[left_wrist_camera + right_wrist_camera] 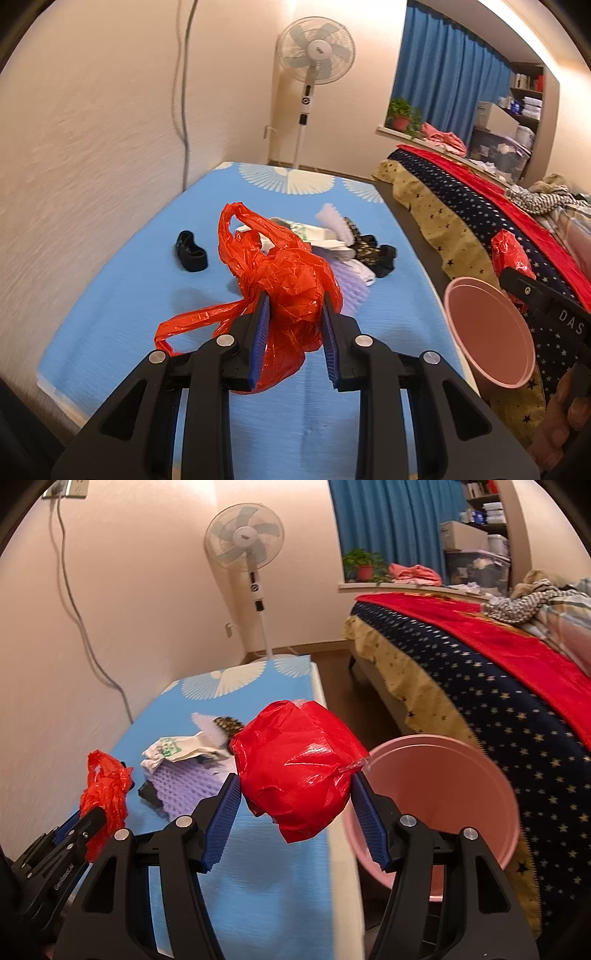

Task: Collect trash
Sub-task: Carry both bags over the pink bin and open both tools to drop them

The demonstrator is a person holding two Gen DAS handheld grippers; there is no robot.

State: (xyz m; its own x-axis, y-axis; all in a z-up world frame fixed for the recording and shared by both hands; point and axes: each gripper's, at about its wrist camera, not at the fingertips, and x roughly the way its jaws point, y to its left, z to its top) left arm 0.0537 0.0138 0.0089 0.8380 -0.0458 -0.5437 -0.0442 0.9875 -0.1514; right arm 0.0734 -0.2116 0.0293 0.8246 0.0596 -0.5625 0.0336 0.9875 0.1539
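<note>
We hold the left gripper [295, 325] pinched on a crumpled red bag [291, 291] above the blue mat [147, 295]. We hold the right gripper [295, 794] clamped on a red wad [299, 764] near the pink bin [461, 775]. Paper trash [177, 751] lies far on the mat

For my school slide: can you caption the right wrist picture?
Right tongs holding a red bundle beside the pink bin.
</note>
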